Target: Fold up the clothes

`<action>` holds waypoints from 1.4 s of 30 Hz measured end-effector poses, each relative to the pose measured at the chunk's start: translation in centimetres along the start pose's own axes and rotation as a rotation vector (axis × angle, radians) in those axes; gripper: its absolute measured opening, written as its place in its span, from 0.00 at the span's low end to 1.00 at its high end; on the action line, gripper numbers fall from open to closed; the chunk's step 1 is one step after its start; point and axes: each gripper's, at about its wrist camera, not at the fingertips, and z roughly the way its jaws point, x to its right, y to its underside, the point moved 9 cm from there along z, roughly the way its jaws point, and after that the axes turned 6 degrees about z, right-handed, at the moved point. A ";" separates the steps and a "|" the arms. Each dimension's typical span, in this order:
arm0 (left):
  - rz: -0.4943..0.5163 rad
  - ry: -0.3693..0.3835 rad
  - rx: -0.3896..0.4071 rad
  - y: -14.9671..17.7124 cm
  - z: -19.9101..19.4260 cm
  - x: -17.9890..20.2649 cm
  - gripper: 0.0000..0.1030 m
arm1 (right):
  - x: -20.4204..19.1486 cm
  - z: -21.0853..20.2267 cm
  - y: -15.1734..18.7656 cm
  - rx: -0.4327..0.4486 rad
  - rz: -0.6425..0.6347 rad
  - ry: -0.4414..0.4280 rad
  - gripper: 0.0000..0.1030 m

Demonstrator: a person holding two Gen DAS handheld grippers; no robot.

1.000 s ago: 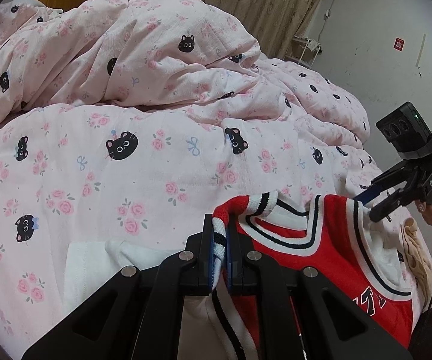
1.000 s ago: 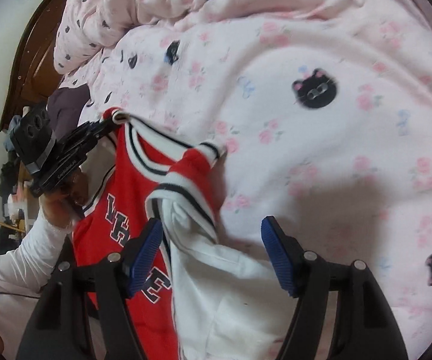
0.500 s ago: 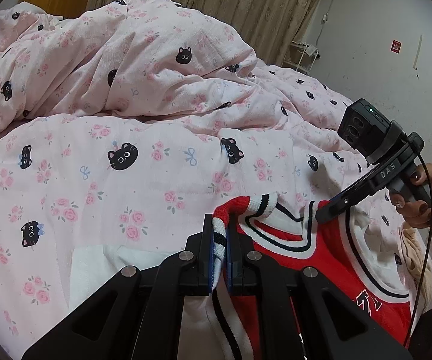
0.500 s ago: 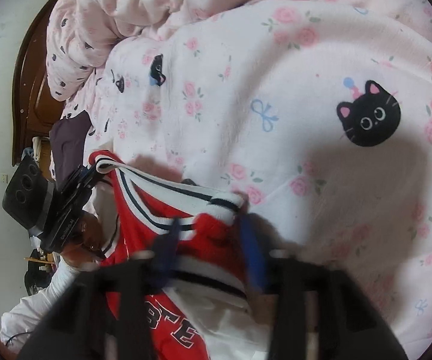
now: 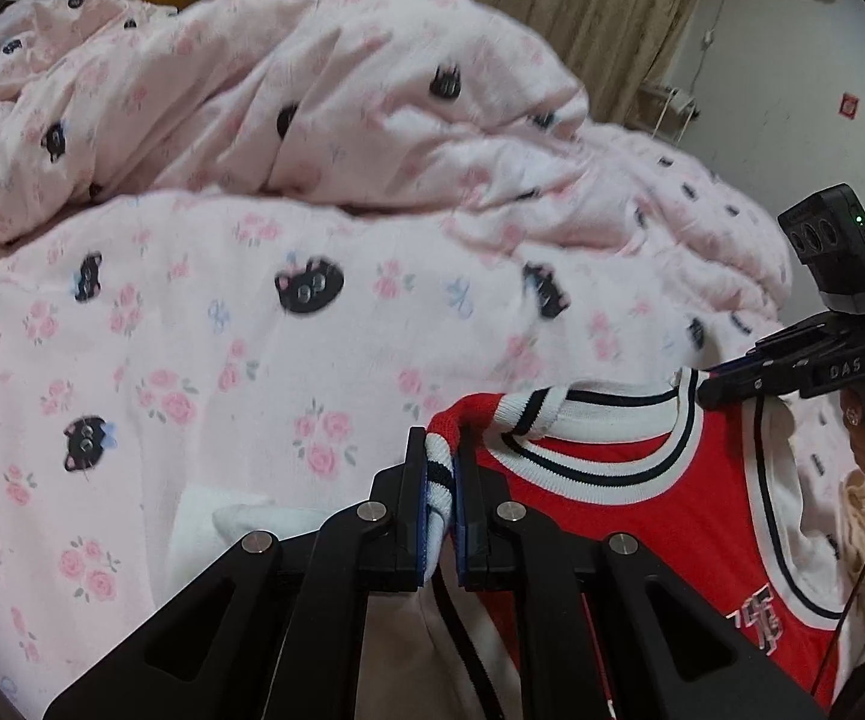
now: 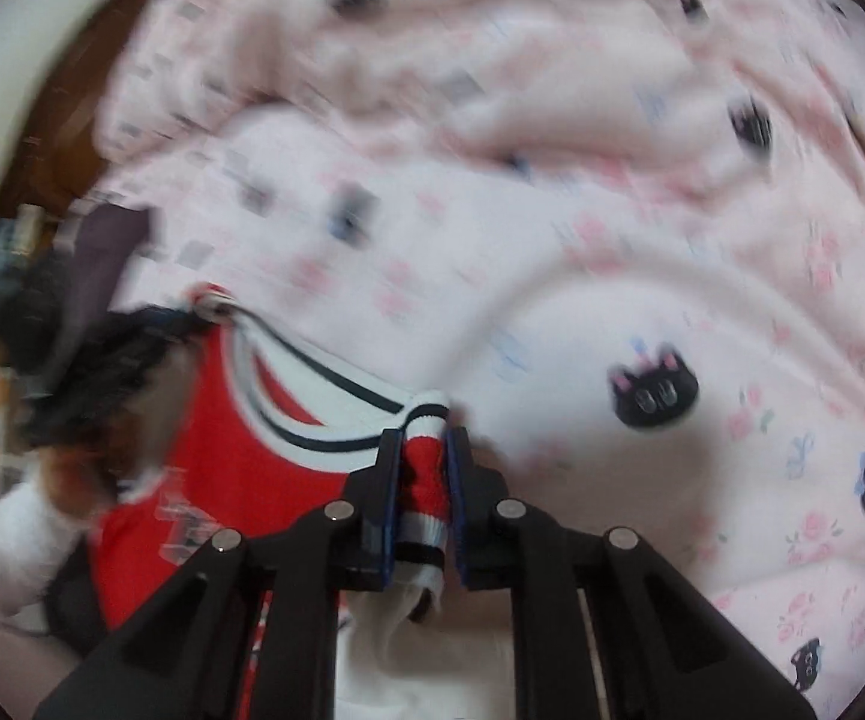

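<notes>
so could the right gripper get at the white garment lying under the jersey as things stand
Probably not right now. The right gripper is shut on the red jersey shoulder, so its jaws are occupied. The white garment lies partly exposed on the duvet, mostly beside the left gripper.

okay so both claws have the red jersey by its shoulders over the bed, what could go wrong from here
1. Each claw, left and right, pinches only a narrow bit of striped trim on the red jersey; a sharp pull might slip it free.
2. The white garment lies right beside the left grip and could get dragged into the fold.
3. The pink duvet is lumpy, so the jersey may crease when laid down.
</notes>
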 end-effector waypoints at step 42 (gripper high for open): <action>-0.296 -0.103 0.065 7.4 -13.6 -7.0 0.37 | 11.8 -8.4 11.7 0.372 0.493 -0.015 0.12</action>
